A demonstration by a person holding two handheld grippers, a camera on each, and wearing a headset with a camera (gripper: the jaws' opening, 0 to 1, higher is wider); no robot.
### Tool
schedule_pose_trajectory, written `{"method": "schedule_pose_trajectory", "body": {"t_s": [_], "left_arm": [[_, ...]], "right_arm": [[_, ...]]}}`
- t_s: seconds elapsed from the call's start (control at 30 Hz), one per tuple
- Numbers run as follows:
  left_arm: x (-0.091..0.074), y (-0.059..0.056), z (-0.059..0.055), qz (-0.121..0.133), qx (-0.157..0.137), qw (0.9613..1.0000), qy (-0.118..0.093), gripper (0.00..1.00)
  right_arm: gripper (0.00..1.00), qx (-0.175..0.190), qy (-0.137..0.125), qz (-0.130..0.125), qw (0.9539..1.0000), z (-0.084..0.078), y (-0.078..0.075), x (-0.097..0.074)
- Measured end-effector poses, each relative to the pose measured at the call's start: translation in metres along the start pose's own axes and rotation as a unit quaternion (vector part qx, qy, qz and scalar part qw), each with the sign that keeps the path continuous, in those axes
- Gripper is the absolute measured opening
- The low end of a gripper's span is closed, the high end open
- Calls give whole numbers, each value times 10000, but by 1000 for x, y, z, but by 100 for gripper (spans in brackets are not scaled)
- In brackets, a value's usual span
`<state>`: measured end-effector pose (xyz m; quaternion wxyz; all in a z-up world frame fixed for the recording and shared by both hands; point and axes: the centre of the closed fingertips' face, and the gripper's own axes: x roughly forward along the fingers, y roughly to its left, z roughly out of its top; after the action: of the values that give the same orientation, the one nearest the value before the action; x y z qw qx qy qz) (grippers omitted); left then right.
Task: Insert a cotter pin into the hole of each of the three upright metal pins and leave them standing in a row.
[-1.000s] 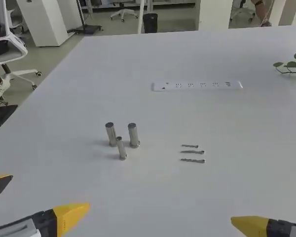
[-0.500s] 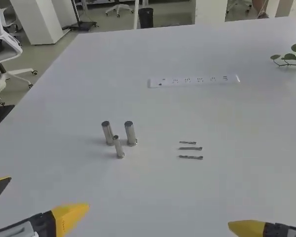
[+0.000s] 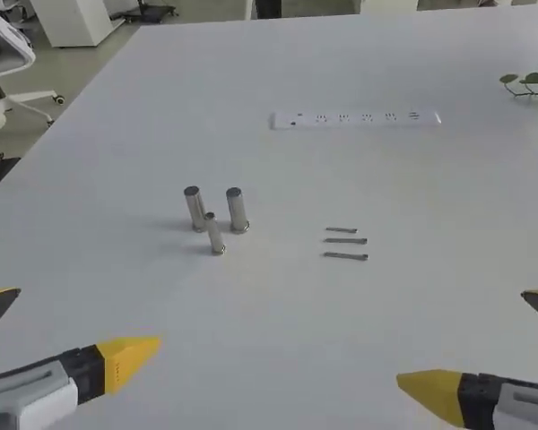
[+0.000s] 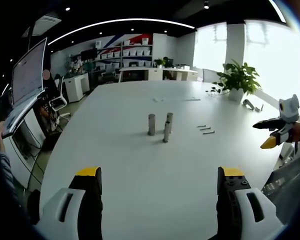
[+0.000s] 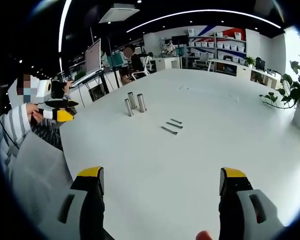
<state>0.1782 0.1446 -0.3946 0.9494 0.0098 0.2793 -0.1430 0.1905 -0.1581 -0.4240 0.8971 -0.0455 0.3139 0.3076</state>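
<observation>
Three upright metal pins [image 3: 212, 218] stand in a tight cluster on the white table, also seen ahead of the left gripper [image 4: 160, 127] and the right gripper [image 5: 133, 103]. Three cotter pins [image 3: 345, 243] lie side by side to their right [image 4: 205, 129] [image 5: 171, 125]. My left gripper [image 3: 67, 336] hangs open at the lower left, well short of the pins, its yellow-tipped jaws wide apart [image 4: 160, 177]. At the lower right my right gripper [image 3: 484, 345] stands open too, with nothing between its jaws [image 5: 160, 180].
A white power strip [image 3: 355, 119] lies farther back on the table. A green plant sprig [image 3: 529, 81] sits at the far right edge. Office chairs [image 3: 4, 54] stand beyond the table's left edge. Other people sit at the left [image 5: 35, 107].
The head camera has tilted down, so the pins and cotter pins sit higher in the picture. Both grippers have risen slightly into the picture; nothing on the table has moved.
</observation>
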Motion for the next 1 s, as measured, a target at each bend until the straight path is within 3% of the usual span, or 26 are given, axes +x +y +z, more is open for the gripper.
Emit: {"method": "schedule_pose_trajectory", "body": {"t_s": [0.33,0.37,0.4,0.5,0.57,0.63,1.0], "left_arm": [[1,1,-5,-9,207,9998,31,95],[1,2,-3,11,303,9995,-18,95],[2,2,3,29,495,9986,-200,96],[4,0,6,-50,452,9988,-203,96],[6,-2,9,-164,423,9987,-222,86],[10,-2,13,-173,477,9982,-307,84],[44,-7,32,-566,804,9948,-273,84]], "right_arm": [[95,-141,-21,-92,9999,6,-2,1],[95,-126,-27,-97,9999,6,-2,1],[95,-112,-33,-105,9999,6,-2,0],[94,-90,-31,-130,9999,6,-2,-1],[94,-78,-34,-146,9999,5,-2,-1],[94,-67,-21,-157,9999,4,-2,-1],[94,-28,2,-279,9996,4,-6,-3]]}}
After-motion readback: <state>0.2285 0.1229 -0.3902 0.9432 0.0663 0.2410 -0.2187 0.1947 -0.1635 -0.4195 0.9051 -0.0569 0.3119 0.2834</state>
